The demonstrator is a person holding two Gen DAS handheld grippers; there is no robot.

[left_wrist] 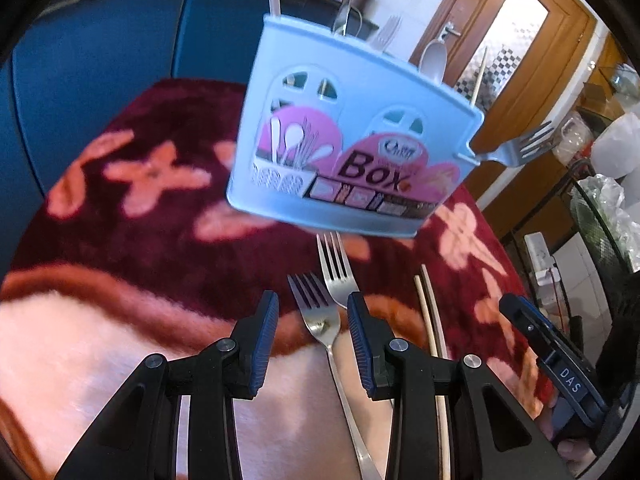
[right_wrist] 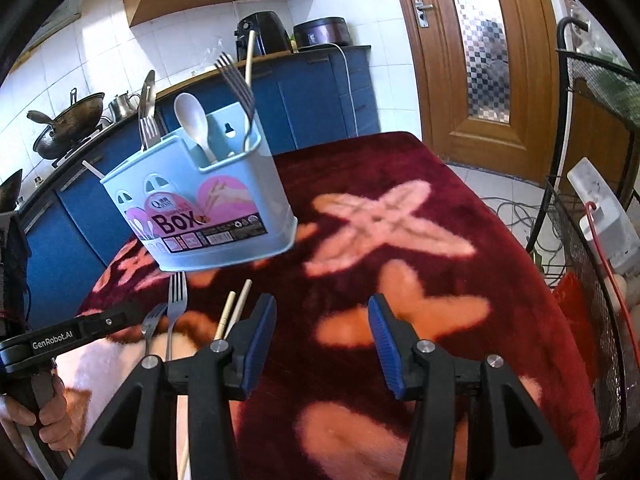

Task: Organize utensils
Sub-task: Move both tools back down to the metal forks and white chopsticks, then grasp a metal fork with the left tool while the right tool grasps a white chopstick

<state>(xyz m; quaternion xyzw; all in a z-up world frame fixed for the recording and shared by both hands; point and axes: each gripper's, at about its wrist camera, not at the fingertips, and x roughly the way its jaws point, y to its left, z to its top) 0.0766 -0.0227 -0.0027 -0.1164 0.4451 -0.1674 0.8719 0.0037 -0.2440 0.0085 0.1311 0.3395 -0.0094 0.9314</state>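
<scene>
You've got bright daylight here, pouring through the frosted door glass (right_wrist: 482, 52) at far right. The blanket (right_wrist: 400, 240) pattern smears with blur, the utensil box (left_wrist: 348, 152) looks soft too. Heavy fisheye bending and black vignetting eat your corners.

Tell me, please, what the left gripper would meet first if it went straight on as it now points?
Probably the nearer fork lying on the blanket between the open fingers of the left gripper; the blue utensil box stands further on, though depth is unclear.
</scene>
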